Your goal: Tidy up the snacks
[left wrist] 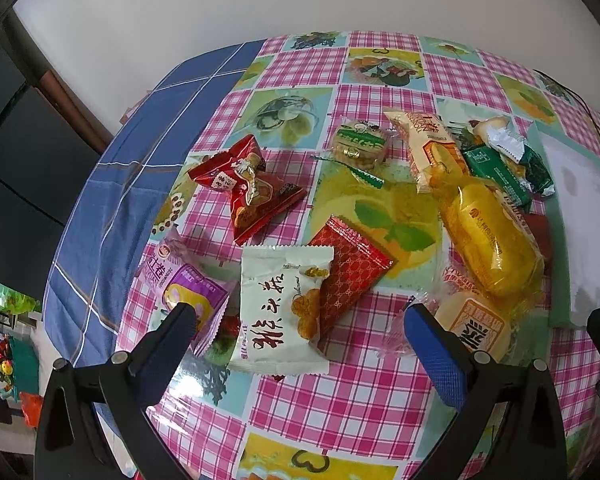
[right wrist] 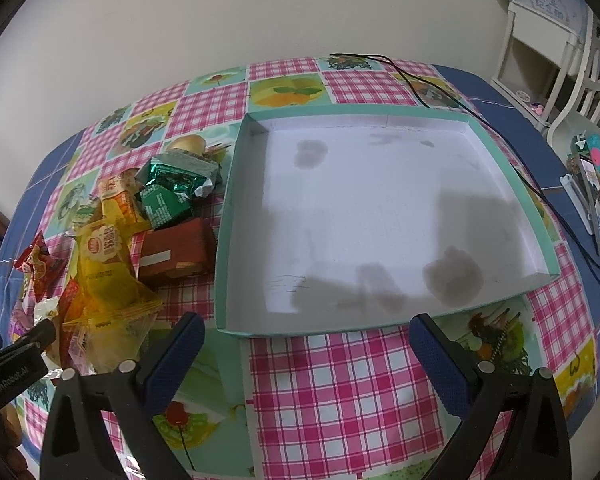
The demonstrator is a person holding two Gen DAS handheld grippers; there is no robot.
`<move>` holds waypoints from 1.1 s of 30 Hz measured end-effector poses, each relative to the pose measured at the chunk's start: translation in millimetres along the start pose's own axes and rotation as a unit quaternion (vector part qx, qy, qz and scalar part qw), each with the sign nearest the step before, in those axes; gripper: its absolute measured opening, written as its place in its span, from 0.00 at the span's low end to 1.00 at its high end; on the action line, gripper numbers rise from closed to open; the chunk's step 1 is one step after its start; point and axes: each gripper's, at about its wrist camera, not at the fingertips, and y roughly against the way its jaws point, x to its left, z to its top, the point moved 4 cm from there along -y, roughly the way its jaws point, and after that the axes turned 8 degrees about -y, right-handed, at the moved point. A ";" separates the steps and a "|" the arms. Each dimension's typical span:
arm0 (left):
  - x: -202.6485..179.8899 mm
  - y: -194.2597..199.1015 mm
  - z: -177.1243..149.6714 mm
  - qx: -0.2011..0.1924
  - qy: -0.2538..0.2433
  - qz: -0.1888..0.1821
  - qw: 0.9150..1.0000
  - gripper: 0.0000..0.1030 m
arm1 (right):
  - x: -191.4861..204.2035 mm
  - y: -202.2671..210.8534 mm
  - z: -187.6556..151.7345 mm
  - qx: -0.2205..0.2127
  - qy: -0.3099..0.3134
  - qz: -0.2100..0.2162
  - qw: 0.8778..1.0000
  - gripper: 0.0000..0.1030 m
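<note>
The left gripper hangs above the tablecloth with its fingers spread wide and nothing between the pads; a white snack packet lies in the gap, overlapping a red patterned packet at its 2 o'clock; a purple packet touches the left fingertip and a pale packet with an orange label sits just beside the right one; bare checked cloth runs from the fingers toward 6 o'clock; a yellow wrapped cake and green packets crowd 1 to 2 o'clock, against the tray's edge. The right gripper is likewise open and empty, poised just short of the near rim of the teal tray; its white floor is bare; the snack heap presses the tray's left wall at 10 o'clock; a black cable skirts the far and right rims.
</note>
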 end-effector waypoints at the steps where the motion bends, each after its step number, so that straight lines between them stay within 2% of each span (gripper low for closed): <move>1: -0.1 -0.2 0.0 0.001 0.000 0.000 1.000 1.00 | -0.2 -0.2 0.0 0.000 0.000 0.000 1.000 1.00; 33: -0.7 -1.1 -0.7 -0.001 0.003 -0.009 1.000 1.00 | -1.0 -1.0 -0.2 0.002 0.000 0.000 1.000 1.00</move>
